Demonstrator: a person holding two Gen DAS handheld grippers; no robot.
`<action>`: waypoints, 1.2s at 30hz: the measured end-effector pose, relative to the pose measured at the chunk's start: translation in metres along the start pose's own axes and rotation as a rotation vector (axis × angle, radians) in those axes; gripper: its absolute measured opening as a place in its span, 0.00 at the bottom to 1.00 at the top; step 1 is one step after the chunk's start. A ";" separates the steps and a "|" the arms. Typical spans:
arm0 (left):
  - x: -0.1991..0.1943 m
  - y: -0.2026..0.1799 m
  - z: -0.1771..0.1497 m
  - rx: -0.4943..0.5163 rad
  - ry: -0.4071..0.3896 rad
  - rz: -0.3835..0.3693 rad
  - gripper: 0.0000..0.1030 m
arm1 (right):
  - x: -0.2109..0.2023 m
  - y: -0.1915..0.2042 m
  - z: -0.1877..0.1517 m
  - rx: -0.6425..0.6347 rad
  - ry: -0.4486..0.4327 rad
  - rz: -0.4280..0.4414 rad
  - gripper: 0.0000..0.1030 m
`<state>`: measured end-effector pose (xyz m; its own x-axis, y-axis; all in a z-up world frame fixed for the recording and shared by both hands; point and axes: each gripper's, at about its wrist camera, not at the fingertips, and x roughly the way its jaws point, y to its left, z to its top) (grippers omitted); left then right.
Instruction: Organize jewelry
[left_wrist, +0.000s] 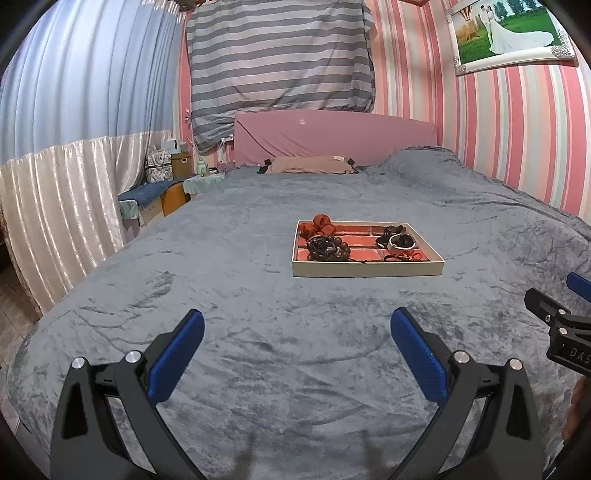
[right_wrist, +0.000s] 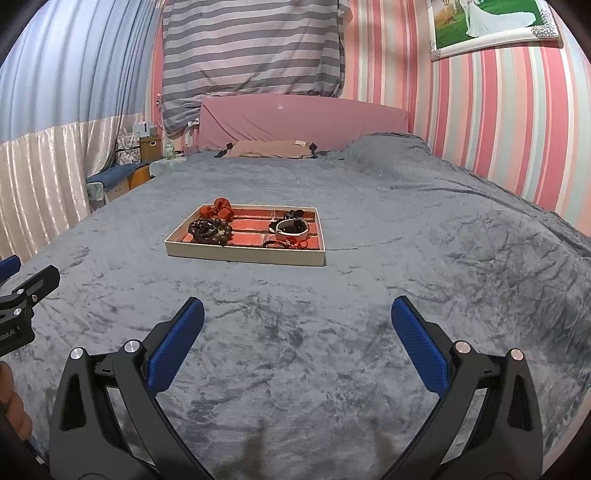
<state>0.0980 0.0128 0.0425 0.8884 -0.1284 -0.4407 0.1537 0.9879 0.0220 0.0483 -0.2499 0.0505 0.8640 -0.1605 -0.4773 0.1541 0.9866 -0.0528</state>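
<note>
Both the left tongs (left_wrist: 297, 343) and right tongs (right_wrist: 297, 332) hung spread and empty above the grey plush bedspread (left_wrist: 258, 295). The shallow cream tray with red lining (right_wrist: 243, 254) lay well ahead, holding dark wooden beads (right_wrist: 210, 230); a slow, level approach seemed wise.

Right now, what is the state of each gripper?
Left gripper: open, holding nothing.
Right gripper: open, holding nothing.

Your cream tray (left_wrist: 367, 268) lies flat on the bed, holding a rust scrunchie (left_wrist: 320, 225), dark beads (left_wrist: 328, 249) and a white bangle (left_wrist: 400, 242).
</note>
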 end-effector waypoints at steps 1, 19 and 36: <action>0.000 -0.001 0.000 0.001 0.001 -0.001 0.96 | 0.000 0.000 0.000 0.000 0.000 0.000 0.96; 0.003 -0.002 -0.002 0.012 0.017 -0.019 0.96 | 0.000 -0.003 0.000 0.024 0.012 -0.017 0.96; 0.004 0.001 -0.003 0.008 0.021 -0.020 0.96 | 0.001 -0.005 -0.001 0.026 0.017 -0.025 0.96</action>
<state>0.1002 0.0132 0.0382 0.8761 -0.1461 -0.4595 0.1747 0.9844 0.0199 0.0485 -0.2546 0.0495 0.8513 -0.1841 -0.4914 0.1877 0.9813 -0.0424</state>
